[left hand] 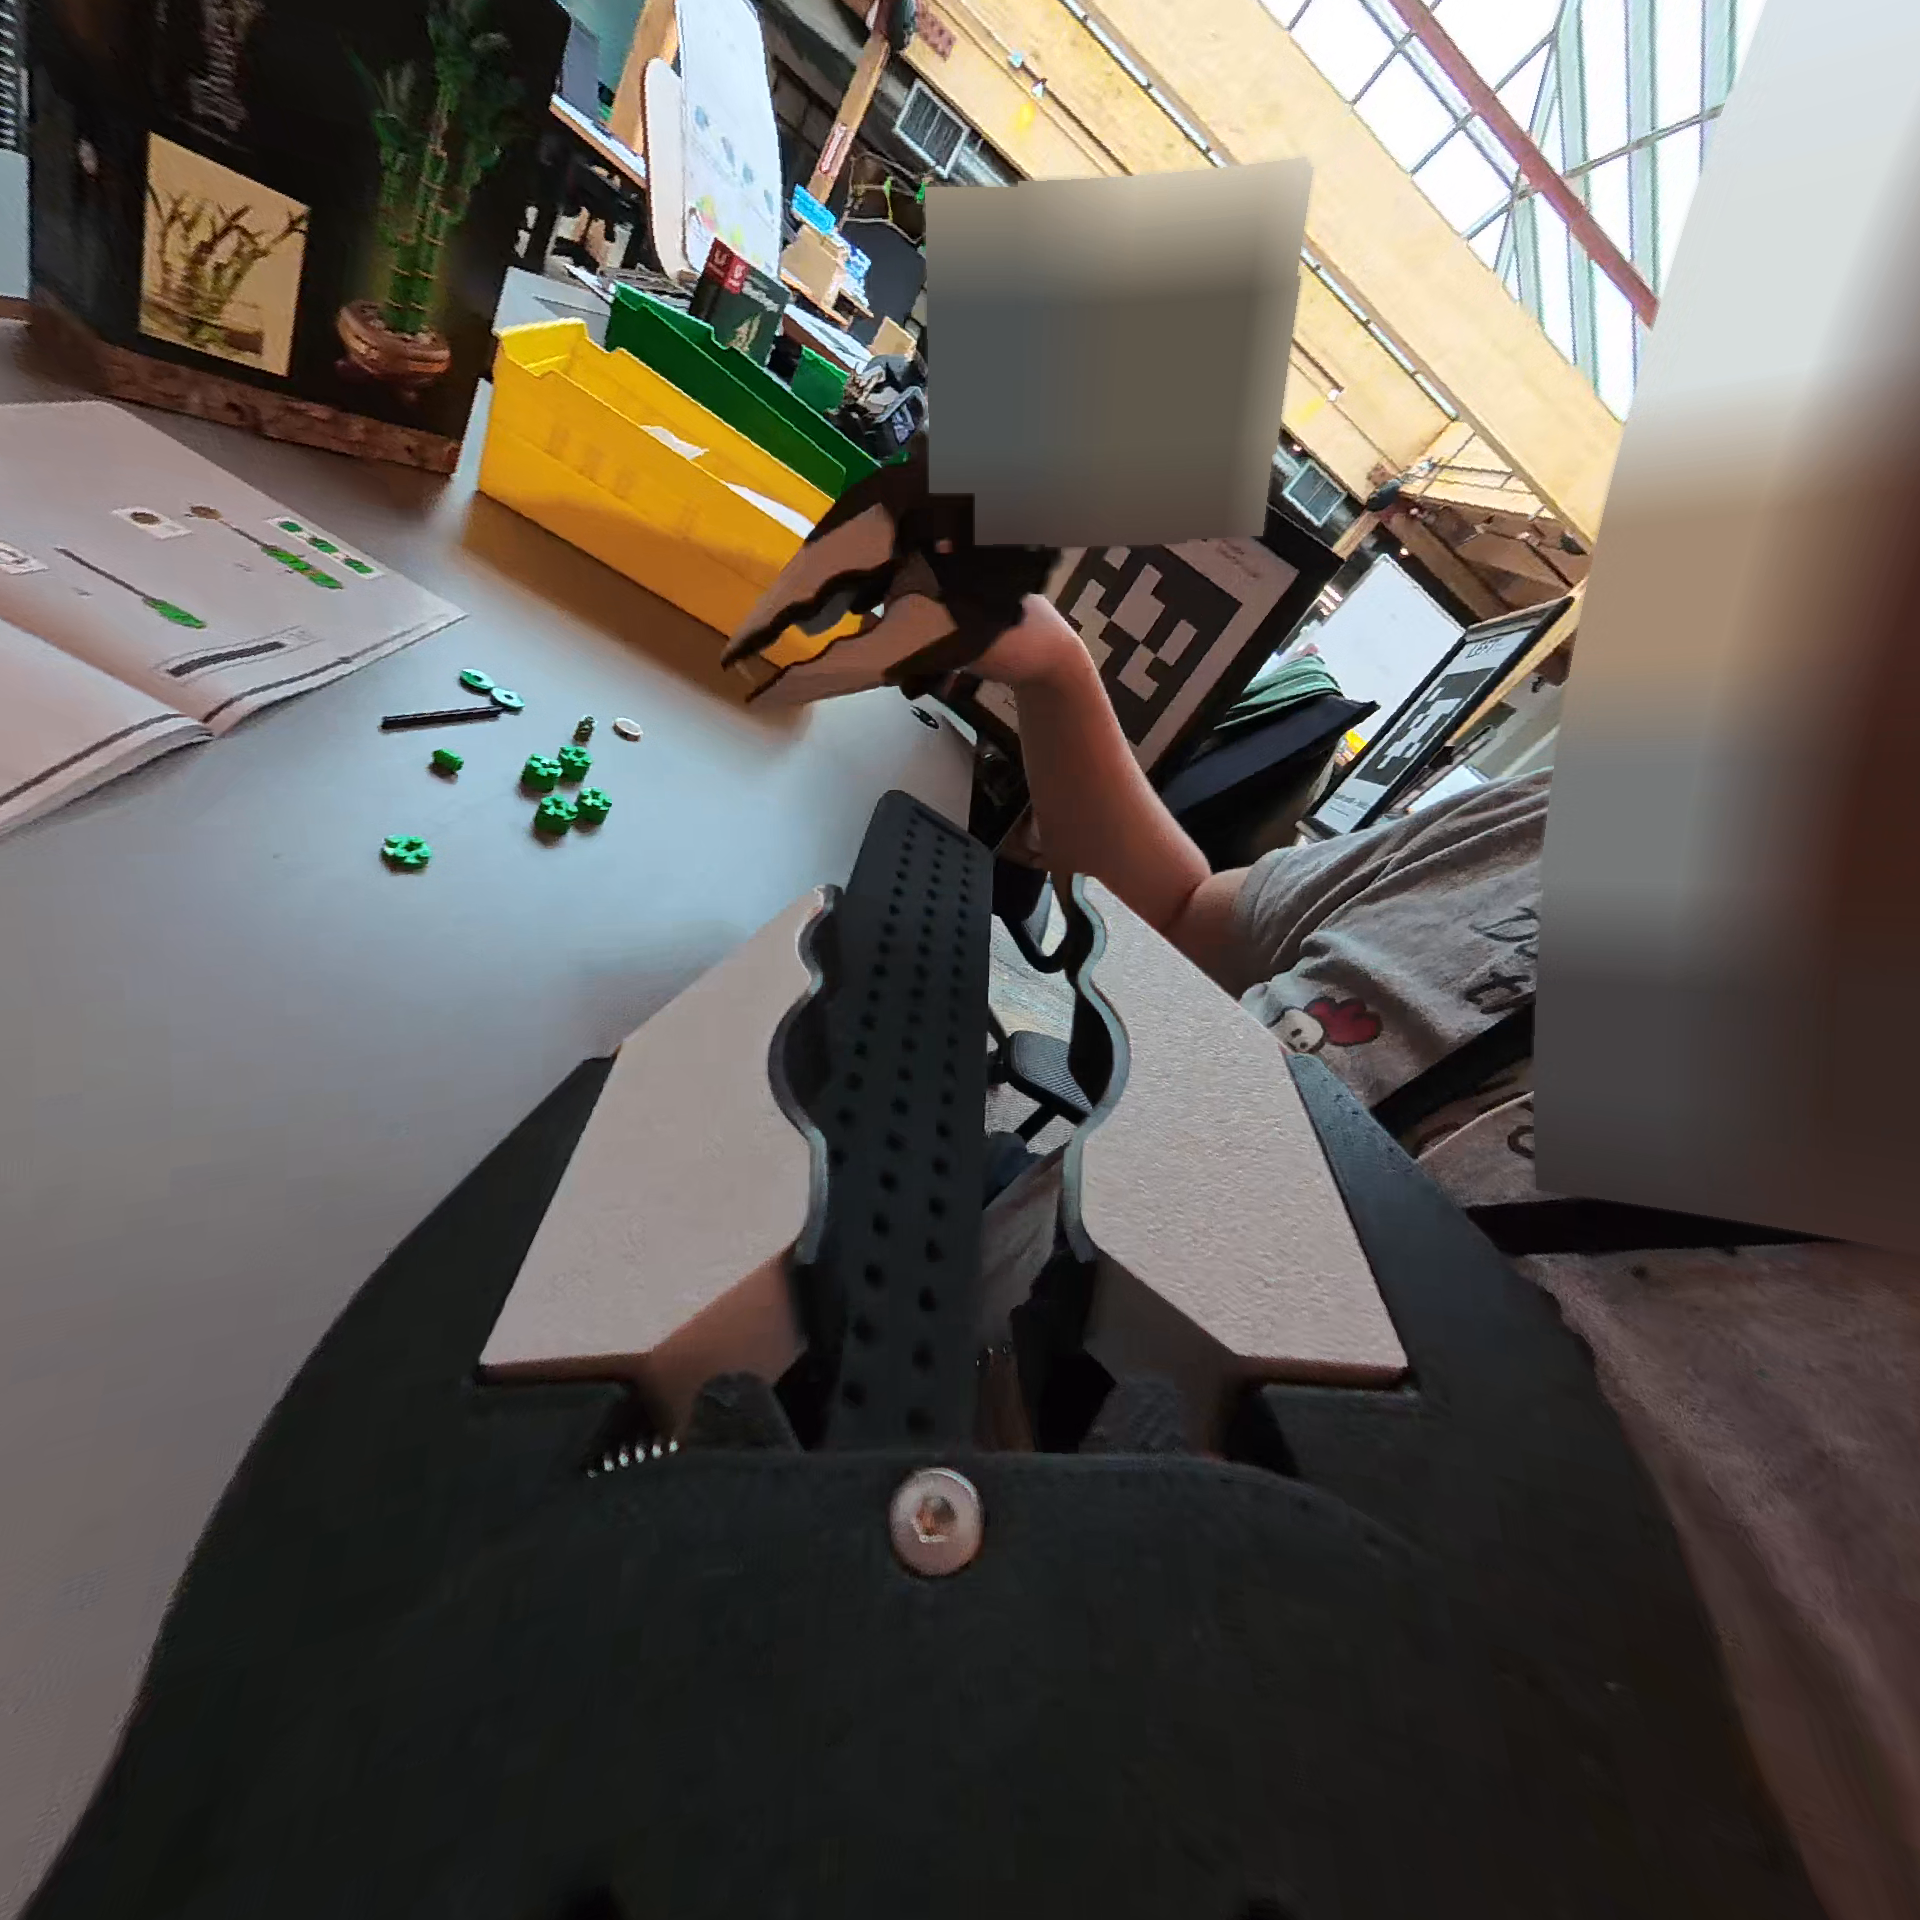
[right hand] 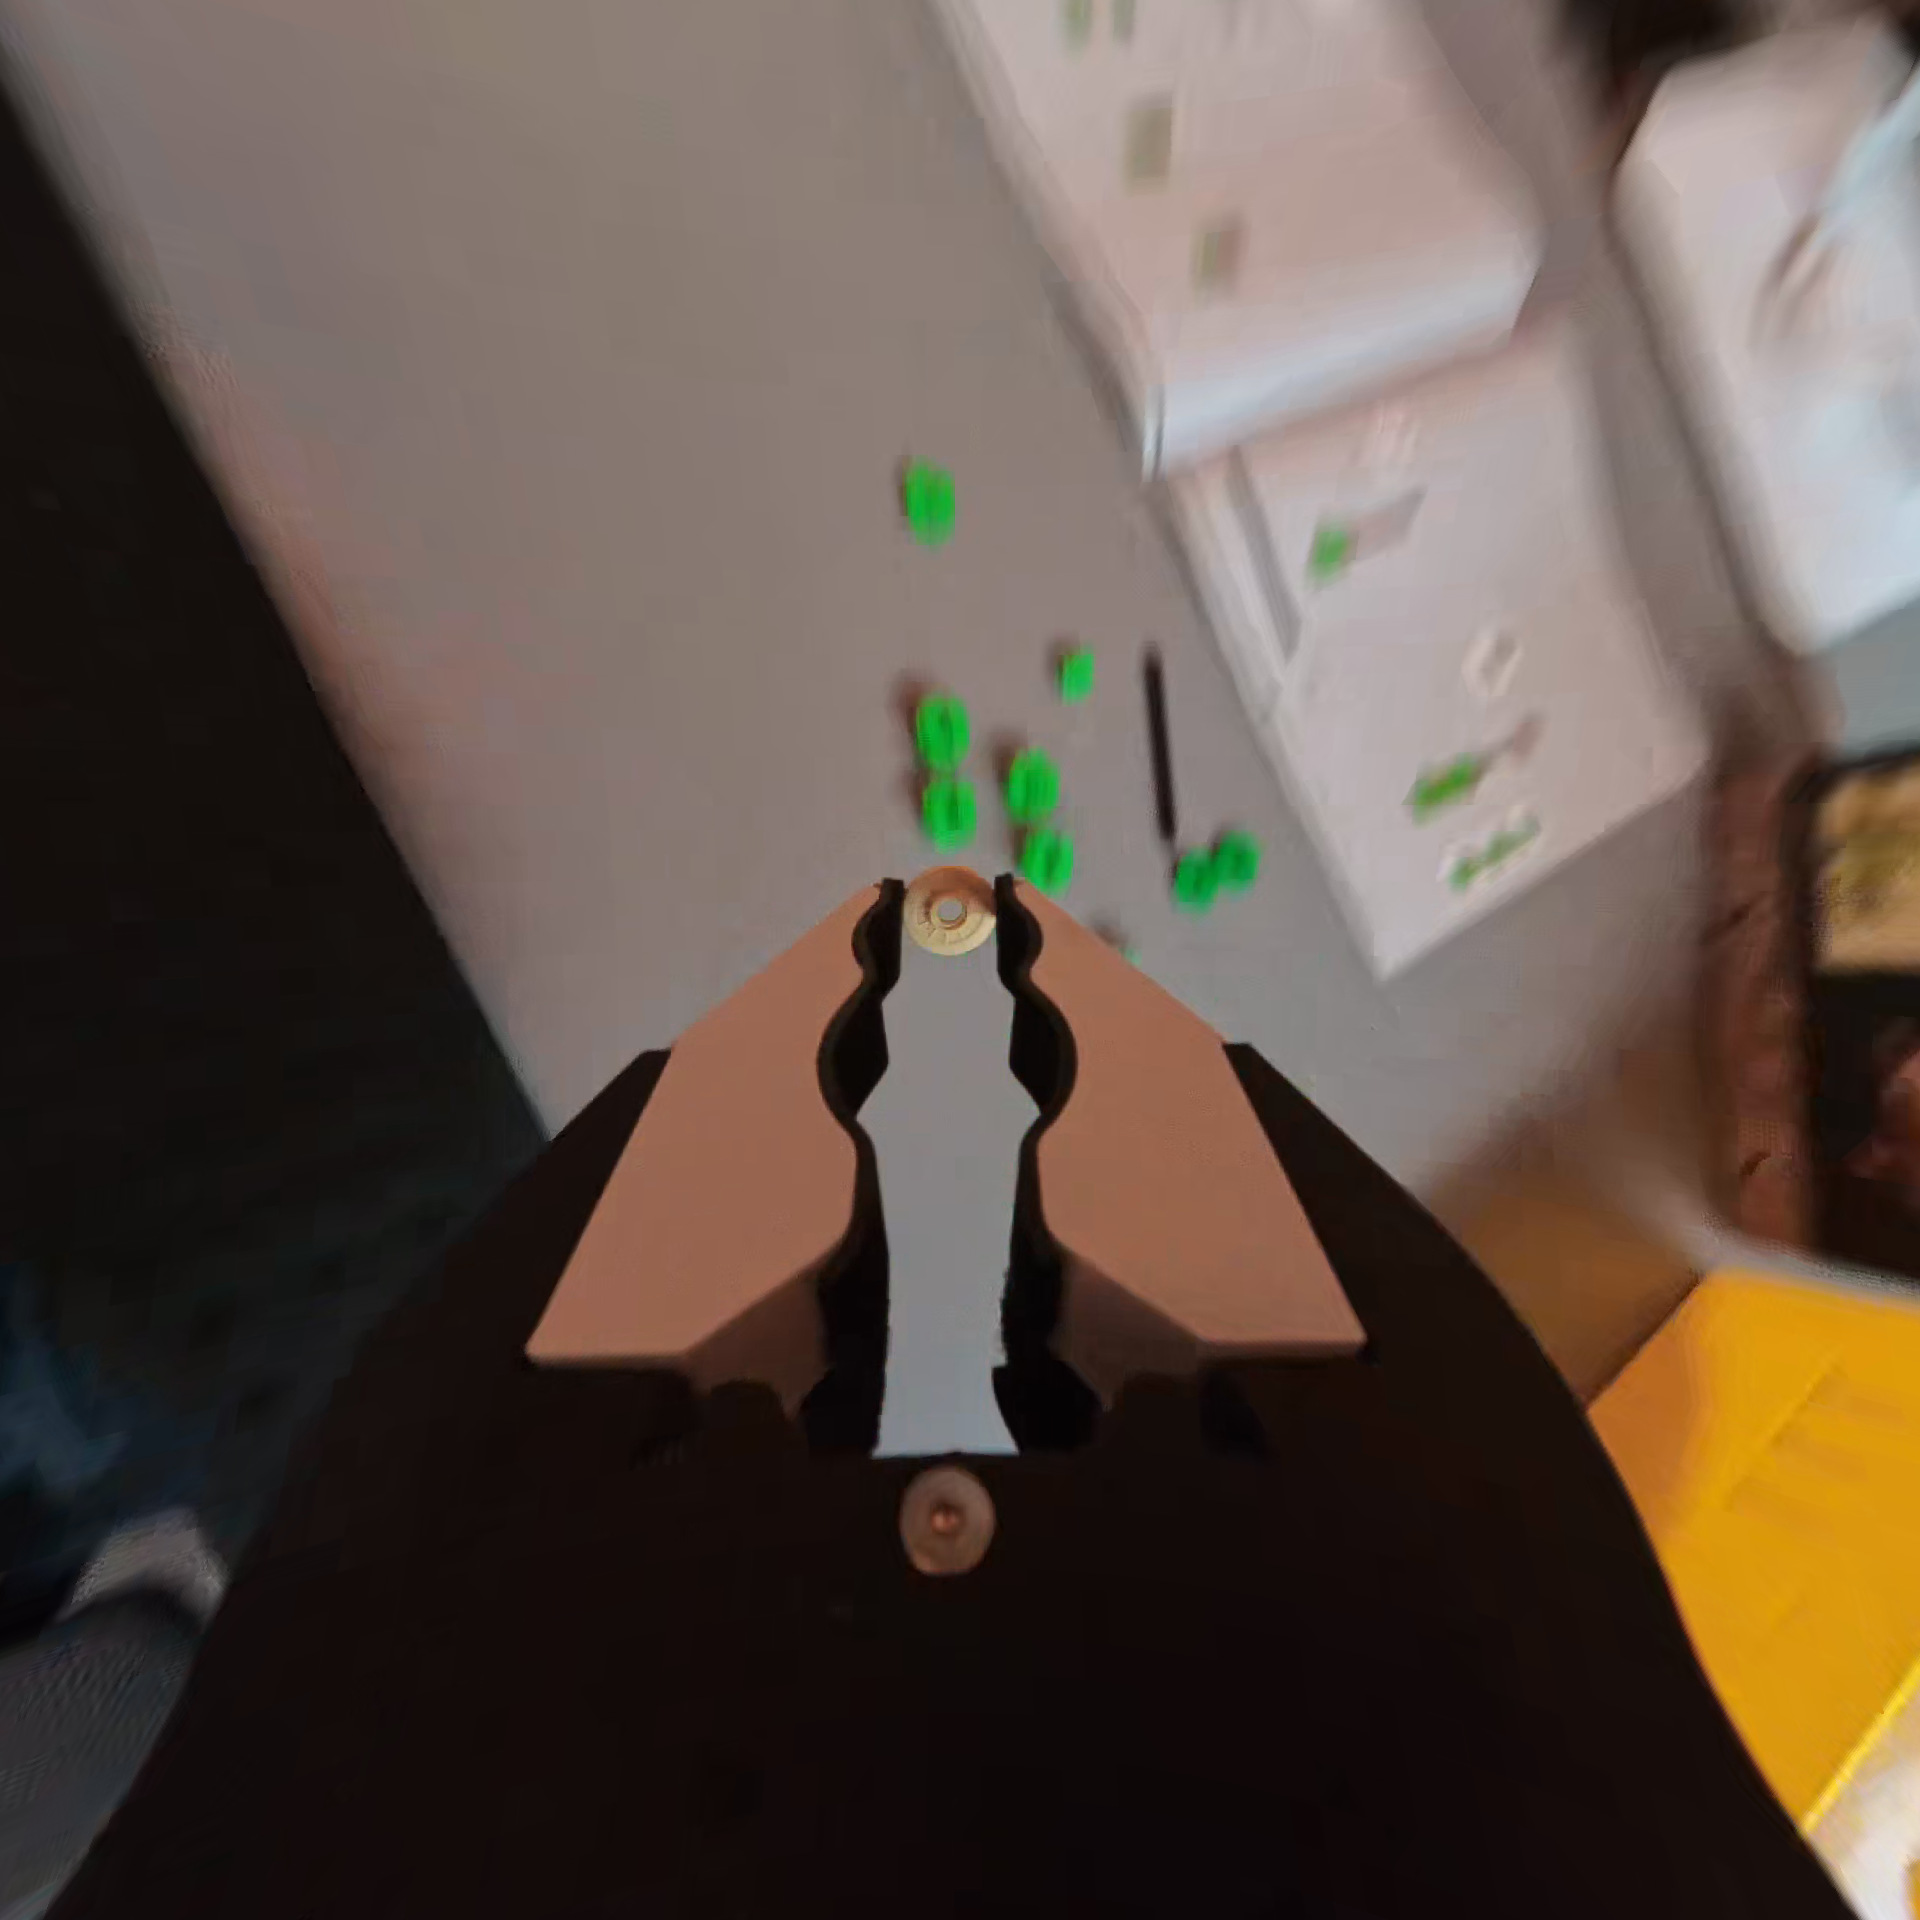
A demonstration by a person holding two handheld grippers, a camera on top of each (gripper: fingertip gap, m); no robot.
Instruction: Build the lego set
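Observation:
Several green round lego pieces (left hand: 556, 790) (right hand: 945, 769) lie loose on the grey table (left hand: 260, 1039). Beside them are a black axle rod (left hand: 436, 717) (right hand: 1158, 738), two flat green discs (left hand: 488, 686) and a small tan round piece (left hand: 627, 729). My right gripper (right hand: 945, 899) is shut on a tan round piece with a centre hole (right hand: 948, 920), held above the green pieces. It also shows in the left wrist view (left hand: 740, 673), near the yellow bin. My left gripper (left hand: 951, 899) is open at the table's edge, with a black perforated strip (left hand: 904, 1143) between its jaws.
An open instruction booklet (left hand: 156, 582) (right hand: 1455, 623) lies left of the pieces. A yellow bin (left hand: 623, 468) (right hand: 1766, 1507) and a green bin (left hand: 727, 353) stand behind, next to the dark lego box (left hand: 260, 208). A person's arm (left hand: 1101, 769) holds the right gripper. About 30 cm separates my left fingertips from my right.

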